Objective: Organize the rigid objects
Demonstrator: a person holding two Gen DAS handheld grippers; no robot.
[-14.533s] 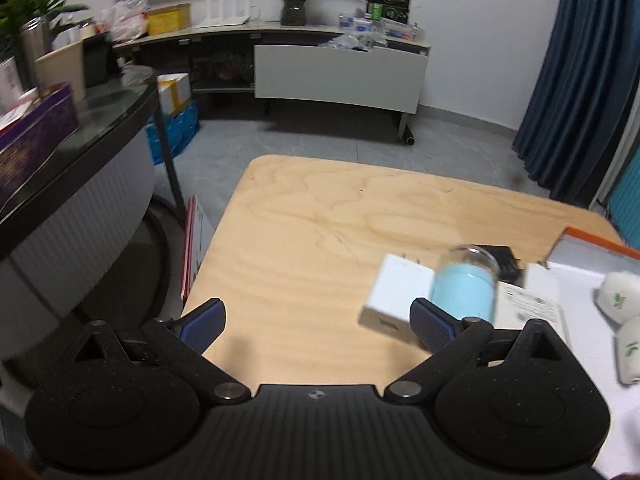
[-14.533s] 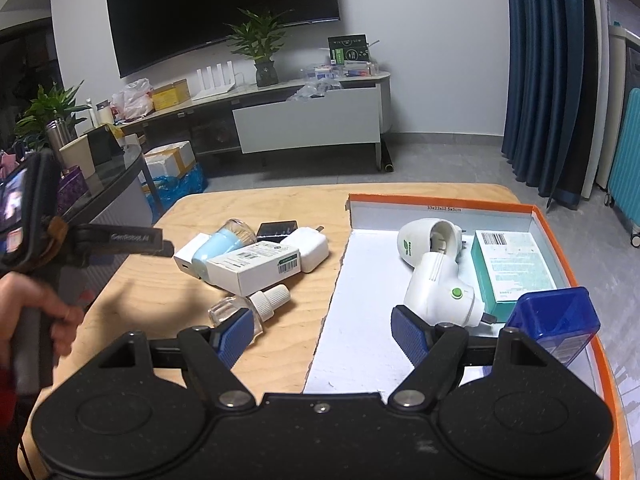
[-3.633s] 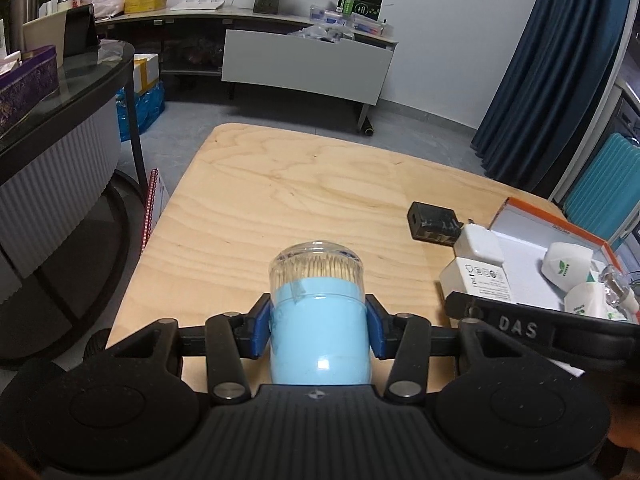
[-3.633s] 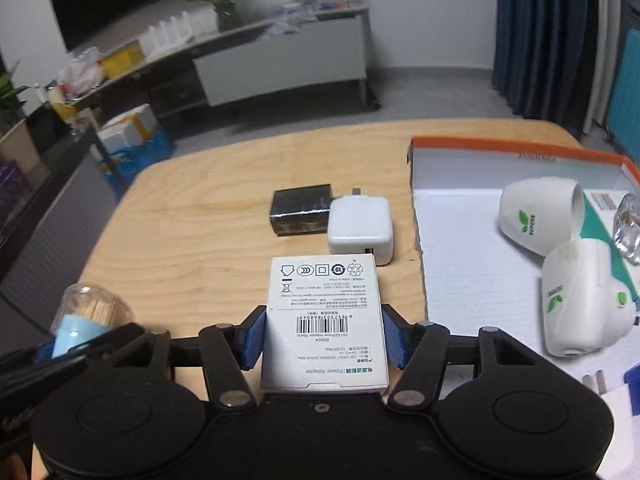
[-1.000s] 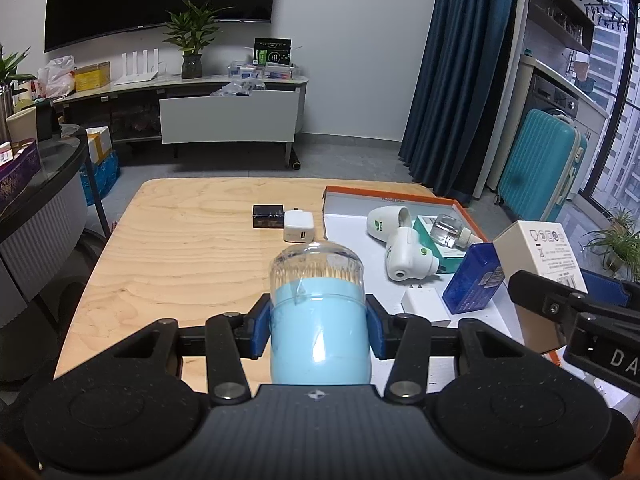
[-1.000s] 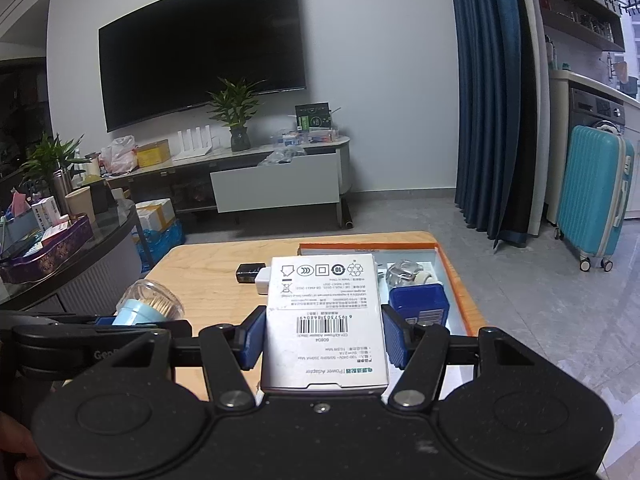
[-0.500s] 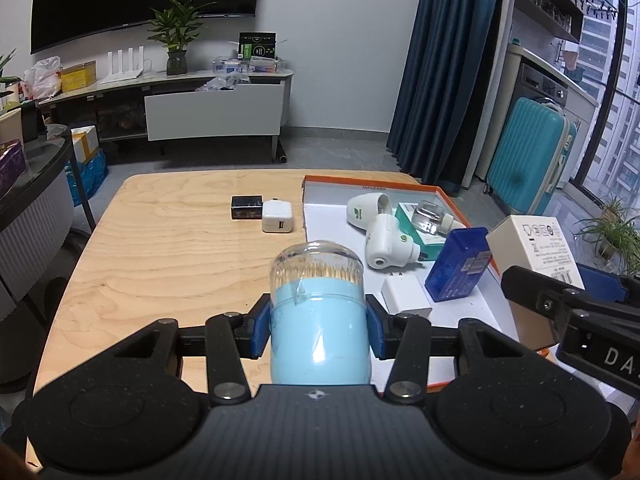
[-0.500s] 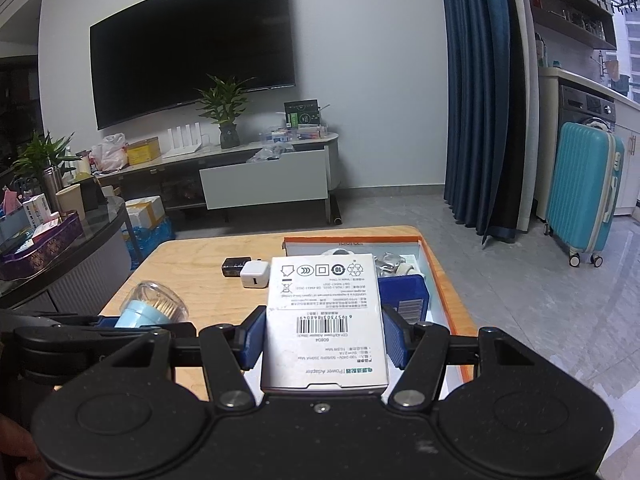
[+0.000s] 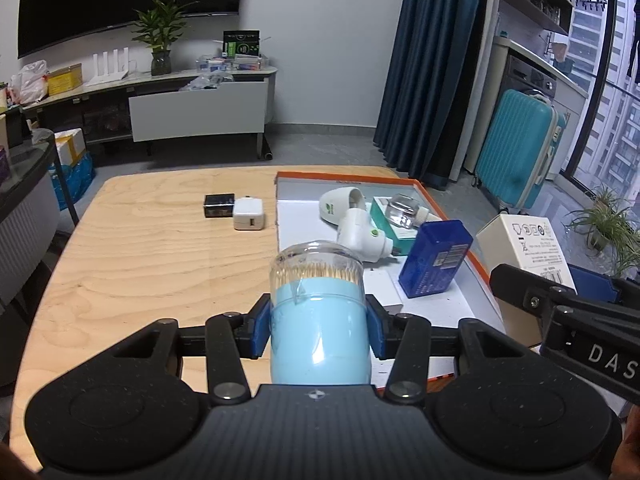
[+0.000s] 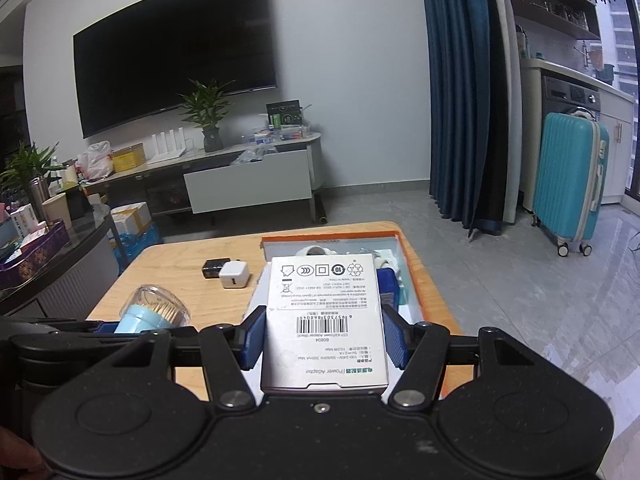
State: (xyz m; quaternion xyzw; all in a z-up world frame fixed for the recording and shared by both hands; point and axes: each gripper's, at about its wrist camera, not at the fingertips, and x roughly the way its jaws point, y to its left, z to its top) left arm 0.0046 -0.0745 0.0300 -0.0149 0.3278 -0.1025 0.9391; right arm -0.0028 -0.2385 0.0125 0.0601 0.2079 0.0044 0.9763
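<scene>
Blue pads of my left gripper [image 9: 318,326] clamp a light-blue toothpick jar w/ clear cap [image 9: 318,320]; right gripper [image 10: 324,340] pinches a white power-adapter box [image 10: 324,320], orange-rimmed tray [image 9: 478,266] at 1 o'clock.

The wooden table [image 9: 132,256] carries a black box [image 9: 218,205], white charger [image 9: 249,219] and orange-rimmed tray [image 9: 478,270].

"Power Adapter" on white box [image 10: 324,320]

A pale wall [image 10: 340,40] carries a dark television [image 10: 172,48] above a low media cabinet [image 10: 224,176]. Dark blue curtains [image 10: 460,92] hang beside a teal suitcase [image 10: 568,180] on grey floor tiles [image 10: 500,272].
</scene>
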